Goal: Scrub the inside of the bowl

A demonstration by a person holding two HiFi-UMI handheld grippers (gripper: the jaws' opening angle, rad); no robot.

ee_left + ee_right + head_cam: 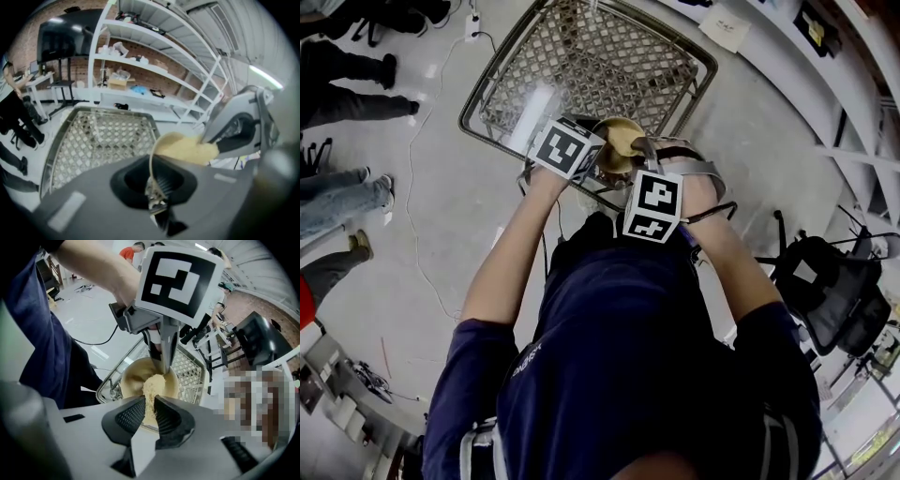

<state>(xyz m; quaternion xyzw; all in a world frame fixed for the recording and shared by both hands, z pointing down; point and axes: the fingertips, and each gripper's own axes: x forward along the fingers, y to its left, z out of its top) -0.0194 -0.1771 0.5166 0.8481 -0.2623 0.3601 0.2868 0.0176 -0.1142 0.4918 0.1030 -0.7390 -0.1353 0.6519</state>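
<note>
A tan bowl (614, 161) is held over a metal mesh table (581, 66). My left gripper (598, 155) is shut on the bowl's rim; in the left gripper view the thin rim (150, 161) runs edge-on between its jaws (152, 183). My right gripper (633, 155) is shut on a yellow sponge (151, 387), which lies against the inside of the bowl (131, 378). In the right gripper view the left gripper (165, 366) reaches down onto the bowl's far rim. In the left gripper view the sponge (185, 149) shows over the rim, with the right gripper (220, 140) behind it.
The mesh table (103, 136) has a raised metal rim. People's legs (337, 103) show at the left, and a cable (422, 187) runs across the floor. A black chair (834, 281) stands at the right. White shelves (154, 65) line the brick wall beyond.
</note>
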